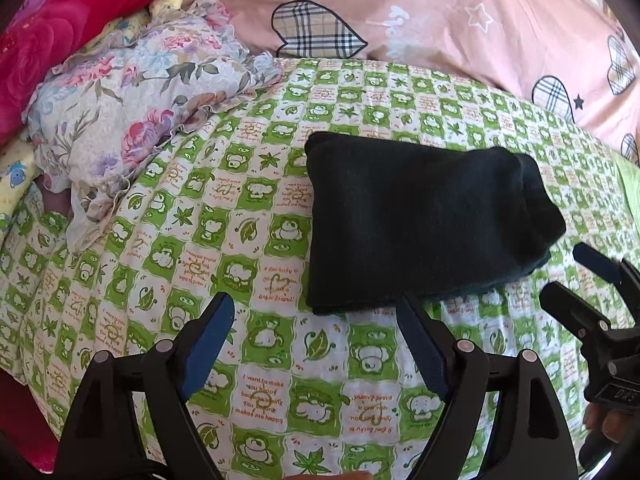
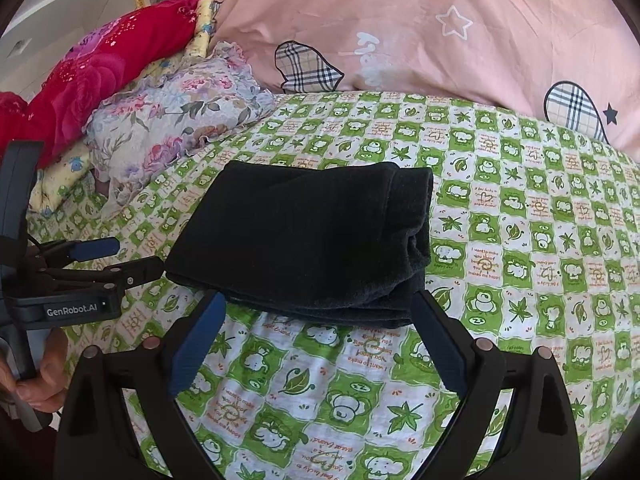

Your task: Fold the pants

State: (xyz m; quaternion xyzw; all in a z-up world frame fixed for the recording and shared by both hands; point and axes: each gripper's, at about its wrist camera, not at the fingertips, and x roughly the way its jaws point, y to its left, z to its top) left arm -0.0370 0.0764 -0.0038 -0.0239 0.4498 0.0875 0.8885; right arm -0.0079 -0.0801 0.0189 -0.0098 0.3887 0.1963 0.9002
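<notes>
The black pants point(image 1: 424, 220) lie folded into a compact rectangle on the green-and-white patterned bedsheet point(image 1: 264, 360); they also show in the right wrist view point(image 2: 312, 240). My left gripper point(image 1: 316, 312) is open and empty, just in front of the bundle's near left edge. My right gripper point(image 2: 320, 304) is open and empty, its fingertips at the bundle's near edge. The right gripper also shows at the right of the left wrist view point(image 1: 576, 272), and the left gripper at the left of the right wrist view point(image 2: 132, 258).
A floral quilt point(image 1: 132, 112) is bunched at the back left, with a red rose-print blanket point(image 1: 52, 40) behind it. A pink duvet point(image 1: 460, 12) with plaid hearts runs along the back. The sheet point(image 2: 540, 240) lies flat to the right.
</notes>
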